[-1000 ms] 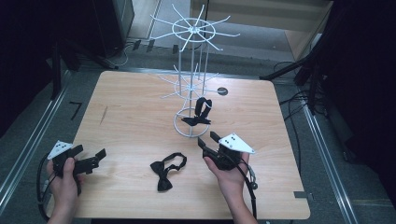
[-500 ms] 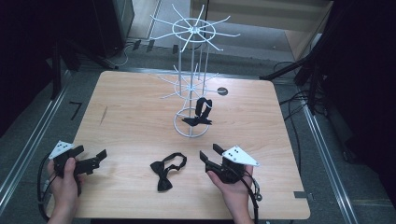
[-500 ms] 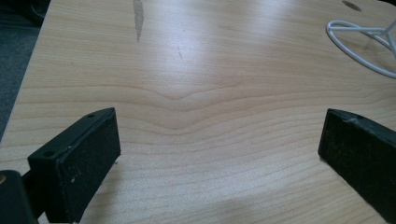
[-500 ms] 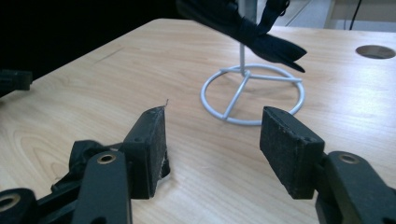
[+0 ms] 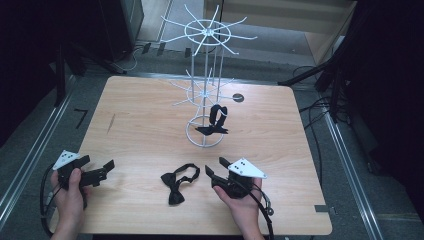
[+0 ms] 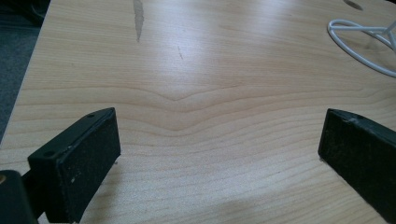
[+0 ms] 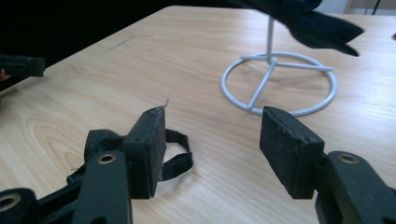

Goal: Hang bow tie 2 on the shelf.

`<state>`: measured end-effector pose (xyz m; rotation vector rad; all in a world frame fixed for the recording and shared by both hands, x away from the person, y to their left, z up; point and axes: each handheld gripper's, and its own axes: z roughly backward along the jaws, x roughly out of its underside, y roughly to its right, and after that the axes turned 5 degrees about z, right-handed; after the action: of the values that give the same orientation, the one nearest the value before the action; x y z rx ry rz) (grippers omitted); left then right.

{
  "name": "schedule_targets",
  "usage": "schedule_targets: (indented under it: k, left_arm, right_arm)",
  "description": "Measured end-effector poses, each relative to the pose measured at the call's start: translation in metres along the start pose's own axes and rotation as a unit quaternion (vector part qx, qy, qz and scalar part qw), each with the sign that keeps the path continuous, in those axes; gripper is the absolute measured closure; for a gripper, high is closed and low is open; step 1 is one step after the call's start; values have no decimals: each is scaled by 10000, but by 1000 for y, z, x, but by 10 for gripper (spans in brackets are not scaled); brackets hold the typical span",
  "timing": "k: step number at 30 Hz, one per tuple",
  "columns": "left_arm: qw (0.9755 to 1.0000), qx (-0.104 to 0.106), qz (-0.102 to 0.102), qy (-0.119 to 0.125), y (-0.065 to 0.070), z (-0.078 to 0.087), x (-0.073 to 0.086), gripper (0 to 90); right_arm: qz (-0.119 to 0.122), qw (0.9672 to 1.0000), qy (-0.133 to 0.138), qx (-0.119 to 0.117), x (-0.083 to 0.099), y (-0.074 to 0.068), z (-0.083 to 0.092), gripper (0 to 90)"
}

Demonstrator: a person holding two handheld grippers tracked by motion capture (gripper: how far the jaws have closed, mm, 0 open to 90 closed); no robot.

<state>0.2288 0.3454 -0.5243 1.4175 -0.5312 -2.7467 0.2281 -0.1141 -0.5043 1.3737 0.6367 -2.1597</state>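
A black bow tie point(image 5: 180, 182) lies flat on the wooden table point(image 5: 140, 125) close to its near edge, roughly midway along it, with its strap looped out toward the right. It lies apart from both grippers. The right gripper point(image 5: 214, 169) sits low over the table just right of the tie, jaws spread with nothing between them, having opened a little in the last second. In the right gripper view its left pad stands in front of the tie's strap point(image 7: 175, 154), so it looks lined up for a sideways reach onto the fabric. The left gripper point(image 5: 102, 169) rests near the table's near left corner, well apart from the tie, its jaws wide over bare wood, probably parked out of the way. Toward the middle of the table stands a white wire display rack point(image 5: 206, 90), its ring base planted on the wood. A second black bow tie point(image 5: 215, 120) already hangs from a low arm, which suggests the loose one is bound for a free arm.
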Motion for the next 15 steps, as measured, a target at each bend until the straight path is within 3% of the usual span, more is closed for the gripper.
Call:
schedule_targets:
  k: [15]
  left_arm:
    - [10000,4,-4,-6,0,0,0,0]
  right_arm:
    - [-61,9991,-401,-142,7,-13,-32,470]
